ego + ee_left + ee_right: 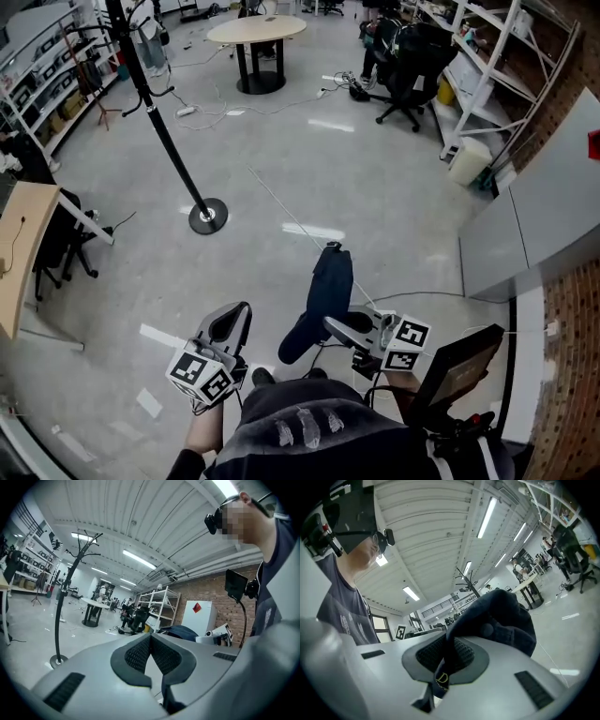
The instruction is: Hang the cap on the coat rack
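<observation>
The black coat rack (167,139) stands on the grey floor (375,187), well ahead. The dark navy cap (325,292) hangs from the right claw (334,325), which is clamped on its strap. The left claw (234,317) has its pads together and grips nothing.

Bright, even light from ceiling tubes (487,517); glare streaks on floor (314,232); fisheye-bent edges, dark corners

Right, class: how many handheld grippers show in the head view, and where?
2. The left gripper is at bottom left, shut and empty; the right gripper is at bottom centre, shut on the dark cap. None seems hidden.
</observation>
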A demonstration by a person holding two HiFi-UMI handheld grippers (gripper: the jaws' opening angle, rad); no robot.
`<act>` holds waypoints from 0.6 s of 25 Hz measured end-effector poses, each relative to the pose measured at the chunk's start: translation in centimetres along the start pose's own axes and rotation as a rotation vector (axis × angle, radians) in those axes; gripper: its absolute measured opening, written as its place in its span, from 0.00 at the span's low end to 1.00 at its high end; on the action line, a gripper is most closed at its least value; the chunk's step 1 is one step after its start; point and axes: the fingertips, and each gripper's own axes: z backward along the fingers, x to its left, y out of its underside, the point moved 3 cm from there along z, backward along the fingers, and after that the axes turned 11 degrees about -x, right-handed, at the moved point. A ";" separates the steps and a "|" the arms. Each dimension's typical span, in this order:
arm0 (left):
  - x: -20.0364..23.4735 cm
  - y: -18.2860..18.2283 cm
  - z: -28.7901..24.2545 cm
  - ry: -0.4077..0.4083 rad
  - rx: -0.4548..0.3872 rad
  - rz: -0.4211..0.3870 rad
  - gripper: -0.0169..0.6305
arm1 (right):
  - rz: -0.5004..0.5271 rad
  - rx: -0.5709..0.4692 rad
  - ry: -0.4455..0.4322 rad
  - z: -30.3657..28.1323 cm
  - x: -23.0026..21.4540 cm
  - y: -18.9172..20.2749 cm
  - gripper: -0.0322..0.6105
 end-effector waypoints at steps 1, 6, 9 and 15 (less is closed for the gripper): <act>-0.6 0.3 -0.5 -0.011 0.003 -0.005 0.03 | -0.004 0.008 -0.007 0.7 -0.6 -0.2 0.07; -2.1 1.3 -1.6 -0.064 0.019 -0.028 0.03 | -0.015 0.042 -0.037 2.5 -2.8 -0.7 0.07; -1.0 1.6 -1.7 -0.084 0.026 -0.029 0.03 | -0.017 0.043 -0.050 1.9 -3.5 -0.6 0.07; 2.7 0.7 -3.0 -0.085 0.000 -0.049 0.03 | -0.018 0.046 -0.042 -1.2 -5.4 -0.8 0.07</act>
